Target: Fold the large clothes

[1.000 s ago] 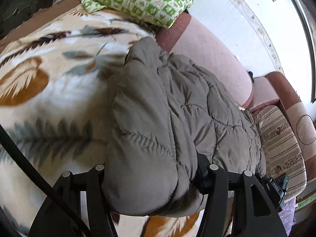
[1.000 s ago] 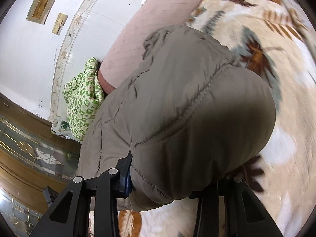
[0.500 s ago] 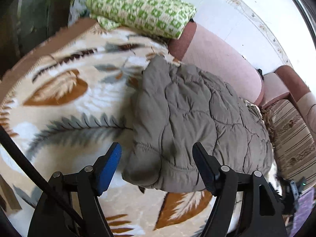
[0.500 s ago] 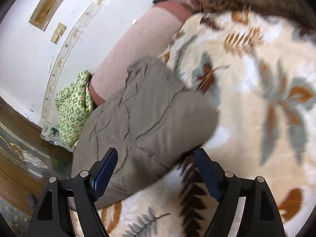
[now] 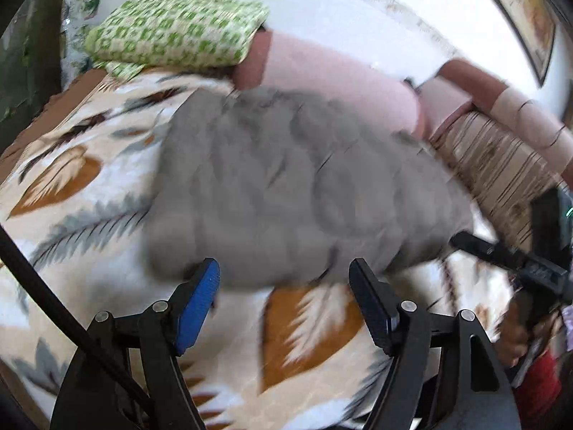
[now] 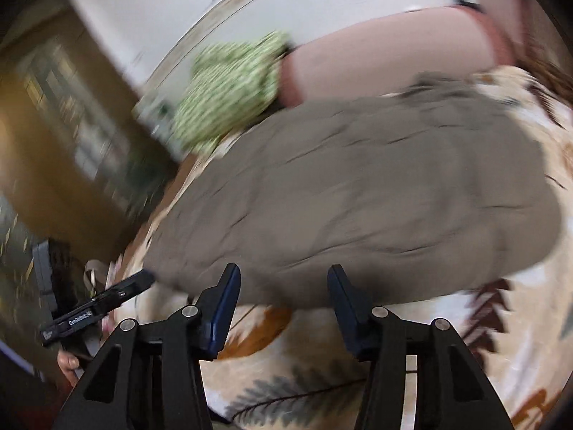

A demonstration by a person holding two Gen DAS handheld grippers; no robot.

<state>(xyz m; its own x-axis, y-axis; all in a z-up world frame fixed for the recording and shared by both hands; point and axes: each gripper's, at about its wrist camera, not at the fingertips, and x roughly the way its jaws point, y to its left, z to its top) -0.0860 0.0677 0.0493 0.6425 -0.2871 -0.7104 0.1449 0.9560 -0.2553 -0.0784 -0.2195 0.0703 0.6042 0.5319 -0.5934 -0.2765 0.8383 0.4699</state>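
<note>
A grey-brown quilted puffer jacket (image 5: 293, 193) lies folded in a bundle on a leaf-patterned blanket (image 5: 89, 179); it also shows in the right wrist view (image 6: 358, 200). My left gripper (image 5: 284, 276) is open and empty, just short of the jacket's near edge. My right gripper (image 6: 283, 283) is open and empty, at the jacket's near edge from the other side. The right gripper shows in the left wrist view (image 5: 501, 251) at the right. The left gripper shows in the right wrist view (image 6: 93, 304) at lower left. Both views are motion-blurred.
A green-and-white patterned pillow (image 5: 179, 32) rests at the sofa's far end, also in the right wrist view (image 6: 229, 89). A pink sofa backrest (image 5: 340, 82) runs behind the jacket. A striped cushion (image 5: 501, 168) lies to the right. A wooden cabinet (image 6: 71, 125) stands beyond.
Both grippers let go of the jacket and opened, then drew back from it. The jacket dropped onto the blanket and lies there folded.
</note>
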